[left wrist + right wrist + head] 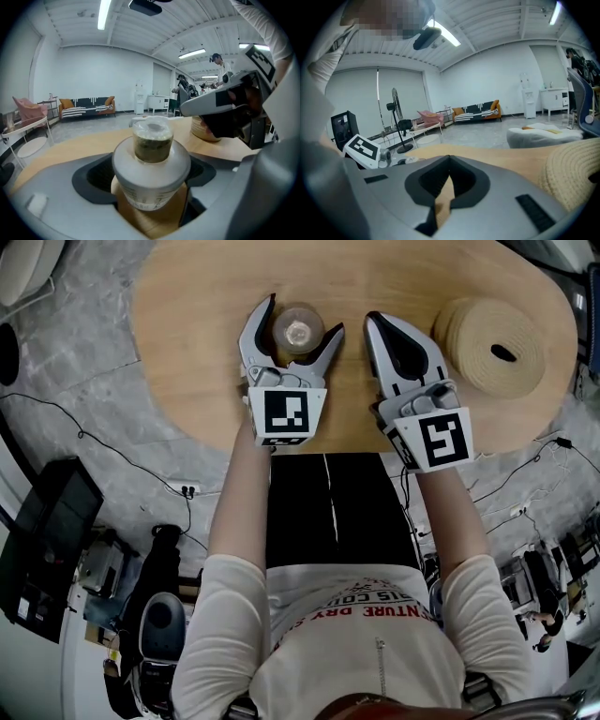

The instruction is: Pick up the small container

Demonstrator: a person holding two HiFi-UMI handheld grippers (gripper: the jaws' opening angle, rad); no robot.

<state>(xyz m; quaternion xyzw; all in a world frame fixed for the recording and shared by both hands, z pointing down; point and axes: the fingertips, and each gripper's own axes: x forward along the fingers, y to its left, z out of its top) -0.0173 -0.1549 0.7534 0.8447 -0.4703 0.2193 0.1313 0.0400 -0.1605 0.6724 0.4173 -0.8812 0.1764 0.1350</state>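
Observation:
The small container stands upright on the oval wooden table. It has a white lower part with a wide rim and a clear top showing greenish-brown contents. My left gripper is open wide, one jaw on each side of the container. I see no pad pressing on it. My right gripper lies on the table to the right of it, with its jaws shut on nothing.
A round coiled woven mat lies at the table's right end, close to the right gripper. Beyond the table are a grey floor with cables, a fan, a sofa and people at desks.

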